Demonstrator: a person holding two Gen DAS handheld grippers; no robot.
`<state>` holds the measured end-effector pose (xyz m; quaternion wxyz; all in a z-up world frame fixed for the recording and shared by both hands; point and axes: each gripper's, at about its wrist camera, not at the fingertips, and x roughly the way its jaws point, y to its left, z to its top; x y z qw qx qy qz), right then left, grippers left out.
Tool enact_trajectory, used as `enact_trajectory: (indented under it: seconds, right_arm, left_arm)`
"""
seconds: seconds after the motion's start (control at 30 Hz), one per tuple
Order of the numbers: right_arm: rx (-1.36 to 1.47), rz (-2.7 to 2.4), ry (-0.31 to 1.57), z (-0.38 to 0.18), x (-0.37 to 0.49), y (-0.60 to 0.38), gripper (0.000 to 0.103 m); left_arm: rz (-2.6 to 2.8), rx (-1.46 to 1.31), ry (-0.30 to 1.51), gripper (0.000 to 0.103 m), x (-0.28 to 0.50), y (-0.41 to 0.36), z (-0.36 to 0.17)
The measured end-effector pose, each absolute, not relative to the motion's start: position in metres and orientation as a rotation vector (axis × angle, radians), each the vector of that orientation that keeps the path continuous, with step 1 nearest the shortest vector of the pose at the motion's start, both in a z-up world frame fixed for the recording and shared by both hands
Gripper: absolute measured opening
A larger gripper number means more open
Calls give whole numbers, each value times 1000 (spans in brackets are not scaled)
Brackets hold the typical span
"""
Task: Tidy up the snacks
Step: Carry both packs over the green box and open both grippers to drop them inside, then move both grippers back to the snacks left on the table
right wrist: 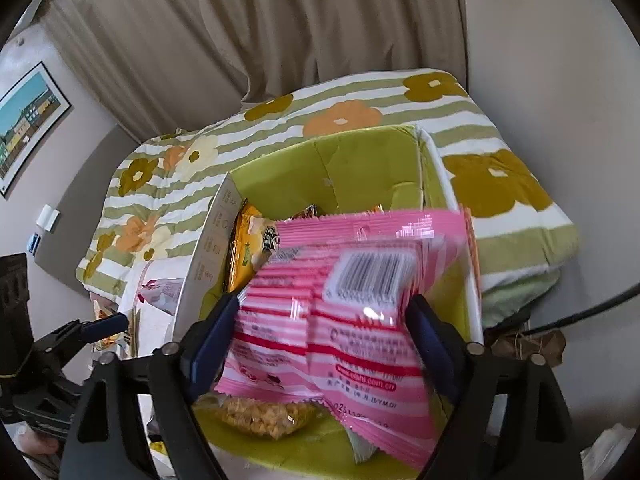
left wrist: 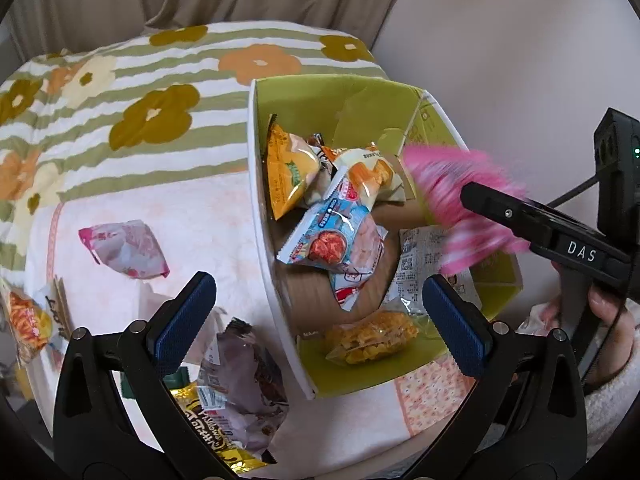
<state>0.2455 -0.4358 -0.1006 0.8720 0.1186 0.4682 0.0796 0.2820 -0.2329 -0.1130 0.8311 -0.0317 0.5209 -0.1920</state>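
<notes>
Box [left wrist: 280, 92] on bed [left wrist: 192, 216] already holds several snack packets. Right gripper [right wrist: 320, 344] over box, jaws apart, pink packet [right wrist: 352, 312] between them, blurred, apparently dropping. Left gripper [left wrist: 320, 316] jaws apart, empty. Left on bed: pale pink packet [left wrist: 124, 248], purple packet [left wrist: 244, 392], more at near left.

You see soft, even indoor light, heavy fisheye bending with dark corners, and a motion-blurred pink packet [right wrist: 352, 312] with a small glare spot.

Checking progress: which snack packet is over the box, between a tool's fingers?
The pink striped packet, between the right tool fingers; other packets lie in the box or outside.
</notes>
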Motion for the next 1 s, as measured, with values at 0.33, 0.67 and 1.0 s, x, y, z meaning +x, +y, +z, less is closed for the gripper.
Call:
enact_trajectory:
  seconds: [0.33, 0.67, 1.0]
  right_arm:
    - [176, 195, 920, -90, 221, -429, 101]
    - [175, 305, 898, -67, 198, -415, 101]
    - [103, 435, 829, -41, 176, -378, 101]
  left_arm:
    - [-369, -55, 1077, 102, 276, -231, -106]
    - [-261, -22, 977, 102, 249, -219, -75]
    - [-104, -76, 921, 102, 195, -171, -56]
